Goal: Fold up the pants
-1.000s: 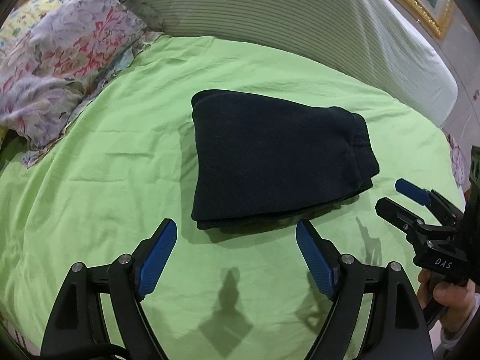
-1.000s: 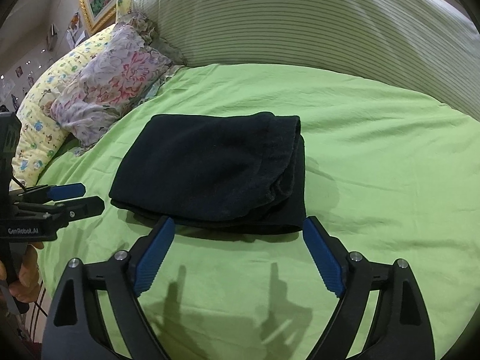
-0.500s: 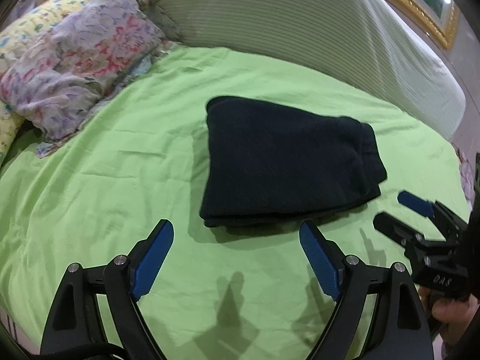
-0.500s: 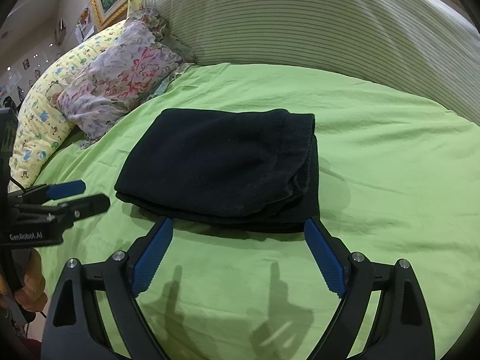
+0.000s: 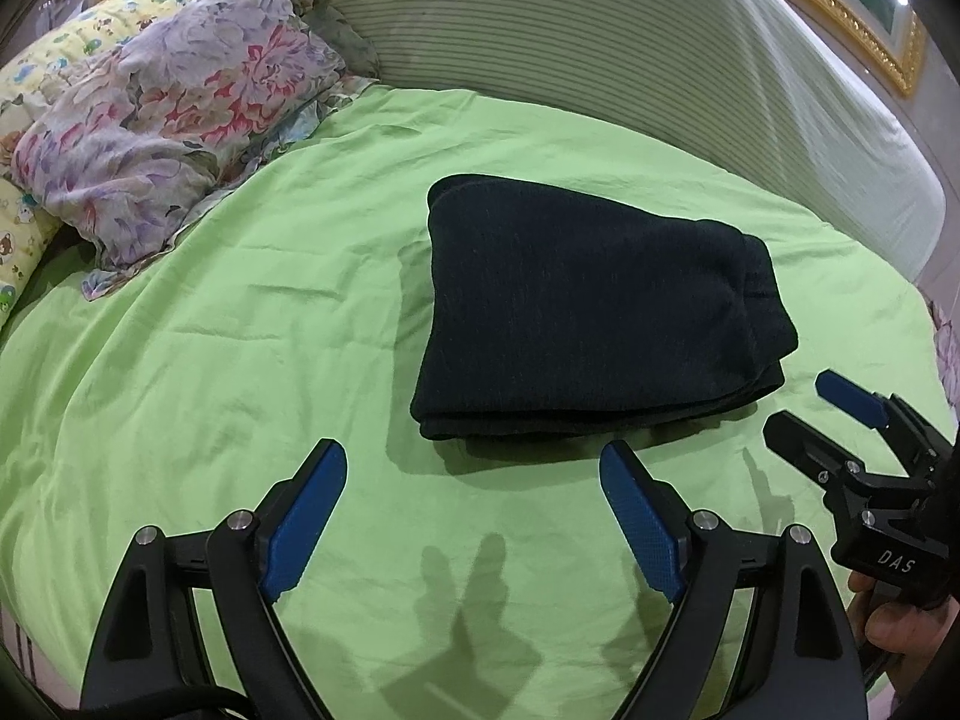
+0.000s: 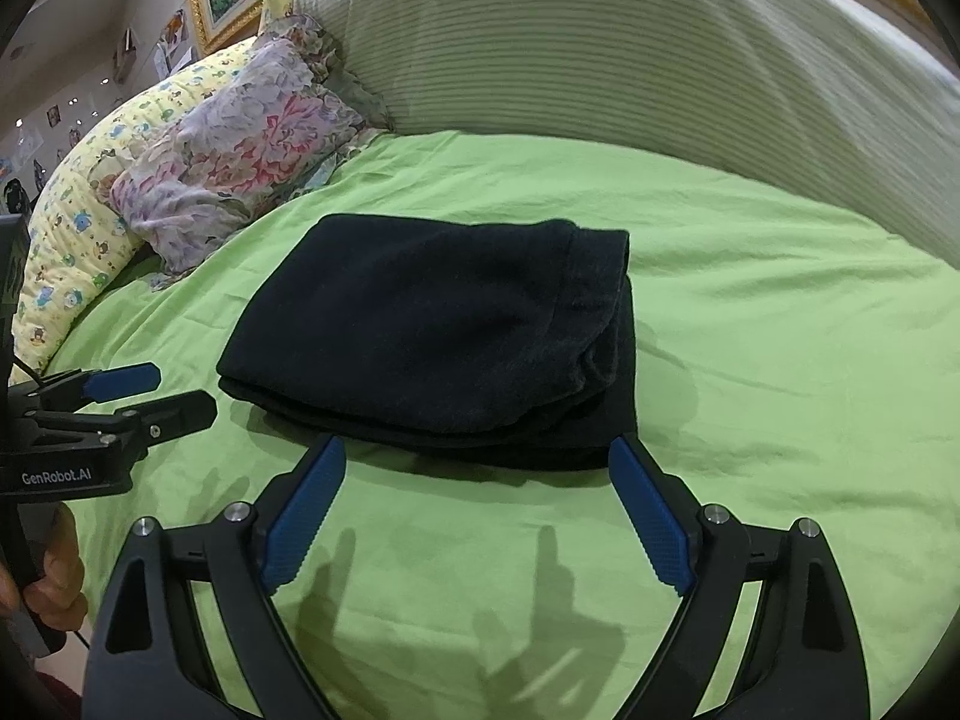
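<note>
Dark navy pants (image 5: 594,318) (image 6: 438,330) lie folded into a compact stack of layers on the green bed sheet (image 5: 210,372) (image 6: 780,360). My left gripper (image 5: 474,462) hangs open just short of the stack's near edge, nothing between its blue pads. My right gripper (image 6: 477,456) is open too, its tips close to the near edge of the stack, empty. Each gripper also shows in the other's view: the right gripper (image 5: 810,408) at the stack's right, the left gripper (image 6: 180,390) at its left, each held by a hand.
A floral pillow (image 5: 156,126) (image 6: 240,162) and a yellow patterned pillow (image 6: 66,228) lie at the bed's far left. A striped padded headboard (image 5: 600,48) (image 6: 630,48) curves along the back. Gilt picture frames (image 5: 840,6) hang on the wall.
Both views have tilted up a little, so the folded pants sit slightly farther from the fingertips and more to the right. The pants lie unchanged and both grippers stay open.
</note>
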{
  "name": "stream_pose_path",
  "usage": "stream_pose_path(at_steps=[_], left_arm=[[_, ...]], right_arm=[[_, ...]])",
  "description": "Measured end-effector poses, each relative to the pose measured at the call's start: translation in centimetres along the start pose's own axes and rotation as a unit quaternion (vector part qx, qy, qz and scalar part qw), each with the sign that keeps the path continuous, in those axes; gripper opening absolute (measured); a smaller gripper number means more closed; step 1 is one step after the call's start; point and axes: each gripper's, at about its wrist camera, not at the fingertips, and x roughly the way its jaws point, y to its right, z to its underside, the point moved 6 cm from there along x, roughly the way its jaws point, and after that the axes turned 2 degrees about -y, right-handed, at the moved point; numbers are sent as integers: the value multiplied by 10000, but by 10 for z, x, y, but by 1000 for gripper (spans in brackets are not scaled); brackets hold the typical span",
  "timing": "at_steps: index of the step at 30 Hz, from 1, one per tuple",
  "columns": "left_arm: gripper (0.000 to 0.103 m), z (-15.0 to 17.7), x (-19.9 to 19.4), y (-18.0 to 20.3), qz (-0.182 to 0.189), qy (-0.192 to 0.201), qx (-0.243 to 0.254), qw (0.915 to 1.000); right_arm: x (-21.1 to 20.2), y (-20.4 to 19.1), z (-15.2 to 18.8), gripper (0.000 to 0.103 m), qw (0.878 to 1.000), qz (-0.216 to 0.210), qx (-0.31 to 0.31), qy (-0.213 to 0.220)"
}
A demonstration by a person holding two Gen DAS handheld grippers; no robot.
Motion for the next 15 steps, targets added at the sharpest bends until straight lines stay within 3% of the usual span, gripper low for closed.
stream_pose_path(at_steps=[15], left_arm=[[87, -1, 4, 8, -111, 142, 222, 9996]], right_arm=[[0, -5, -2, 90, 9997, 29, -102, 218]])
